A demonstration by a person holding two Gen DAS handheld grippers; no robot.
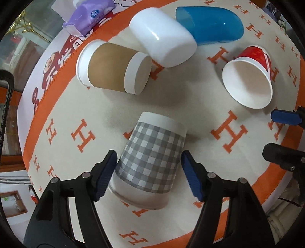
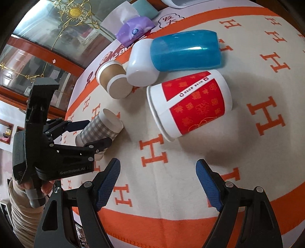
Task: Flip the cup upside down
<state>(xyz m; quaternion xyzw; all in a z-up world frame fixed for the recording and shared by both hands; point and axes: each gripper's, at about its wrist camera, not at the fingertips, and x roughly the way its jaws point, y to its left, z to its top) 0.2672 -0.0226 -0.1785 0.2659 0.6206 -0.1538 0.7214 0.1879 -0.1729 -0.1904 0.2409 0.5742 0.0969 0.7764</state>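
- Five cups lie tipped on their sides on my orange-and-cream blanket [image 1: 63, 133]; the nearest to my left claw is the grey checked cup [image 1: 150, 160].
- My left gripper [image 1: 148, 167] is spread wide, one blue pad on each side of the checked cup's body. The left pad looks to be right against the wall; the right pad stands just clear of it (I cannot tell if the left one truly presses).
- From the right wrist view the checked cup [image 2: 99, 129] lies with its white base pointing away from my left claw [image 2: 89, 133], between its fingers.
- My right gripper [image 2: 158, 179] is spread open over bare blanket, pinching nothing, near the red-and-white cup [image 2: 192, 105].
- Farther back the brown sleeved cup [image 1: 114, 68], the white cup [image 1: 162, 36] and the blue cup [image 1: 209, 24] lie close together, the white one touching both neighbours.
- Beyond them sits a purple tissue pack [image 1: 89, 15].
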